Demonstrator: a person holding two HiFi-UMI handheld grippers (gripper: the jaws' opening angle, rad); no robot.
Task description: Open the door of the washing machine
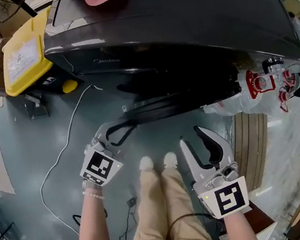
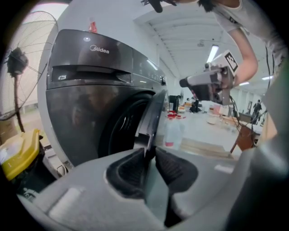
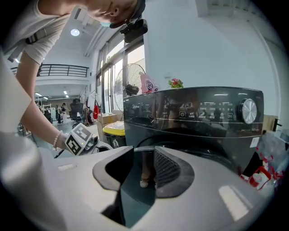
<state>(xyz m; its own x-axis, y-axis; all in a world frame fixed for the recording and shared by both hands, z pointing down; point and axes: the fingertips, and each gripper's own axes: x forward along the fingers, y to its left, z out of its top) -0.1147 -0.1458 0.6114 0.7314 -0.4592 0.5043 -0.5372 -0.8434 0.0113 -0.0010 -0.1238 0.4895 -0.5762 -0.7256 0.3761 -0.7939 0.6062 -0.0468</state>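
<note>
A dark grey washing machine (image 1: 171, 27) fills the top of the head view. Its round door (image 1: 191, 99) stands ajar, swung a little out from the front. My left gripper (image 1: 123, 130) reaches up to the door's free edge. In the left gripper view the door's edge (image 2: 153, 117) runs down between the two dark pads, and the left gripper (image 2: 149, 158) is shut on it. My right gripper (image 1: 198, 138) hangs below the door, apart from it. It is open in the right gripper view (image 3: 143, 167), with only floor and shoes showing through the gap.
A yellow bin (image 1: 25, 53) stands left of the machine, with a white cable (image 1: 62, 154) trailing over the floor. Plastic bottles (image 1: 265, 83) and a wooden pallet (image 1: 254, 147) lie to the right. The person's feet (image 1: 156, 162) stand between the grippers. A fan (image 2: 18, 58) stands further left.
</note>
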